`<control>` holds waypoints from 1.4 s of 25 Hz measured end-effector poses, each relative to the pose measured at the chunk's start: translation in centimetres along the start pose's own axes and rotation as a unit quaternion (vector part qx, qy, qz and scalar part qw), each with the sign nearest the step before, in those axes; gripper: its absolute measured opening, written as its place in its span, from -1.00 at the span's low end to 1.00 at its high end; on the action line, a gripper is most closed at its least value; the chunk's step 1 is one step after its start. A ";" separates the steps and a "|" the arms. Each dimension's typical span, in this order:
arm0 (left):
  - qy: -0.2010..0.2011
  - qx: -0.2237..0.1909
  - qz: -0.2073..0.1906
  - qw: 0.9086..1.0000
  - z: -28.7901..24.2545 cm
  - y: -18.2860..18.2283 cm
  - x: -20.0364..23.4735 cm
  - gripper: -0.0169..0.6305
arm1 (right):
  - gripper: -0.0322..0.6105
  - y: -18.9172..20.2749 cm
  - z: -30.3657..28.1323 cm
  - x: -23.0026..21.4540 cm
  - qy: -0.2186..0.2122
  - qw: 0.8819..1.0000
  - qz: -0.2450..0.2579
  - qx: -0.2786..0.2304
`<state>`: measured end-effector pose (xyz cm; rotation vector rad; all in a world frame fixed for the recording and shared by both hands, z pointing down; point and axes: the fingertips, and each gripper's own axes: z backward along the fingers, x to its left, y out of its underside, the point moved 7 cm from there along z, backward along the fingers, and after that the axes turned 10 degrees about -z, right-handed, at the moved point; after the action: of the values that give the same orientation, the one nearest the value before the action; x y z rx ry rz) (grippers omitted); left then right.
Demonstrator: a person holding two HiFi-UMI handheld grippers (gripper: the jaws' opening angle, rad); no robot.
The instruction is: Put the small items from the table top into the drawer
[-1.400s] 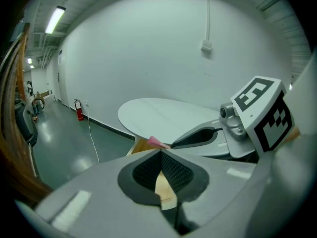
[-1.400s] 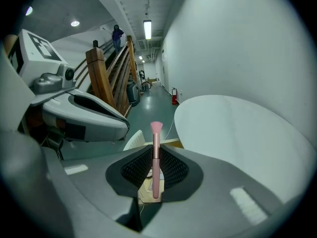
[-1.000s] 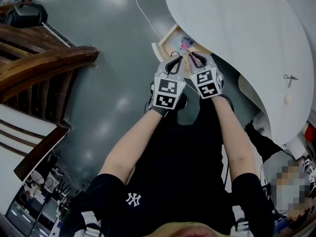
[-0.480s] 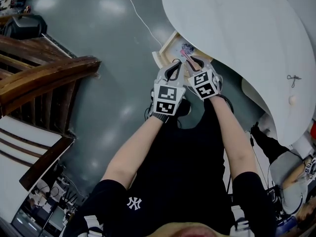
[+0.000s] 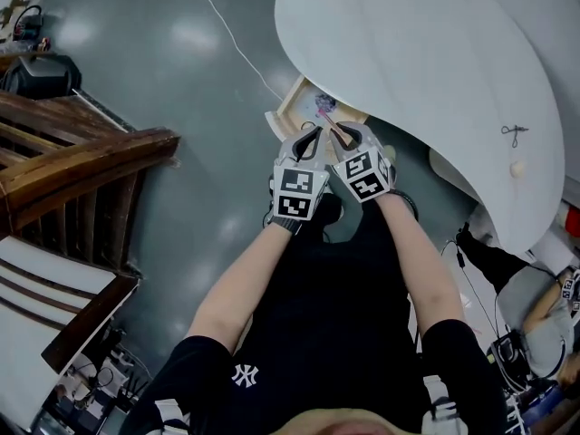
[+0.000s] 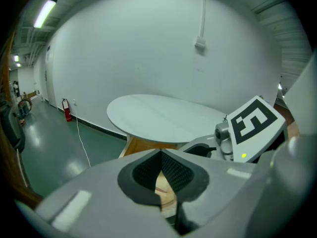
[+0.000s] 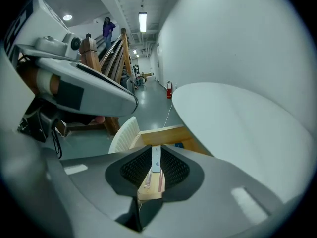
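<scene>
Under the white oval table (image 5: 426, 71), the pale wooden drawer (image 5: 288, 109) stands open. The left gripper (image 5: 311, 140) is closed and empty. The right gripper (image 5: 343, 136), its jaws just closing, pinches 1 slim pink-and-white item (image 7: 152, 178) by the drawer. This looks like the delivery step: next, lower the item in and release it.

The right hand-held gripper (image 7: 154, 155), jaws just closing, pinches a slim item (image 7: 151, 185)

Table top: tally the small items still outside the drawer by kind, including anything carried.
Scissors: 1
Small round cream item: 1
Slim pinkish item between the right tool's jaws, which have just closed further: 1
Total: 3
</scene>
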<state>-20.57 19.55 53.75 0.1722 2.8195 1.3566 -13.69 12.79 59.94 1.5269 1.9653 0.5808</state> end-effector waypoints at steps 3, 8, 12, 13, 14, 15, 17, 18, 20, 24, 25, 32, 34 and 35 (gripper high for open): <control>0.011 -0.002 -0.004 1.000 0.6 -1.5 -1.2 -0.95 | -0.67 -0.3 2.9 -0.1 0.009 1.000 -0.008 -0.009; 0.029 -0.015 -0.008 0.999 0.9 -4.1 -3.5 -0.95 | -0.68 -0.6 6.7 -0.9 0.024 0.999 -0.012 -0.023; 0.041 -0.023 -0.012 0.999 0.9 -6.1 -5.1 -0.95 | -0.72 -1.4 9.4 -1.4 0.035 0.999 -0.016 -0.038; 0.044 -0.026 -0.011 0.999 0.8 -6.6 -5.5 -0.95 | -0.73 -1.6 10.1 -1.7 0.038 0.998 -0.018 -0.042; 0.048 -0.029 -0.012 0.998 0.7 -7.2 -5.8 -0.95 | -0.74 -1.8 10.8 -2.0 0.042 0.998 -0.020 -0.046; 0.051 -0.032 -0.013 0.998 0.6 -7.8 -6.3 -0.95 | -0.74 -2.0 11.4 -2.3 0.046 0.997 -0.022 -0.050; 0.058 -0.038 -0.018 0.997 0.5 -8.9 -7.1 -0.95 | -0.75 -2.2 12.7 -2.9 0.054 0.997 -0.025 -0.056; 0.061 -0.041 -0.020 0.997 0.4 -9.5 -7.5 -0.95 | -0.75 -2.3 13.4 -3.3 0.060 0.996 -0.026 -0.059; 0.069 -0.047 -0.024 0.996 0.0 -10.8 -8.4 -0.95 | -0.75 -2.6 14.8 -4.5 0.072 0.995 -0.028 -0.068; 0.090 -0.056 -0.037 0.994 -1.0 -13.1 -10.4 -0.95 | -0.74 -2.8 17.5 -6.8 0.098 0.991 -0.041 -0.083; 0.096 -0.057 -0.040 0.993 -1.2 -13.5 -11.0 -0.95 | -0.74 -2.7 18.2 -7.4 0.105 0.990 -0.045 -0.086; 0.147 -0.049 -0.052 0.987 -3.7 -15.7 -15.9 -0.95 | -0.74 -0.6 22.3 -11.6 0.148 0.981 -0.080 -0.096; 0.157 -0.048 -0.059 0.985 -4.6 -16.3 -17.5 -0.95 | -0.74 0.3 23.4 -13.2 0.158 0.978 -0.093 -0.095; 0.161 -0.047 -0.063 0.984 -5.2 -16.6 -18.3 -0.95 | -0.73 0.8 23.9 -14.0 0.163 0.977 -0.099 -0.096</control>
<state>-4.27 3.35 43.29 -0.2445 2.9408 1.6151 5.48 -0.82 45.29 1.1580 2.1980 0.9522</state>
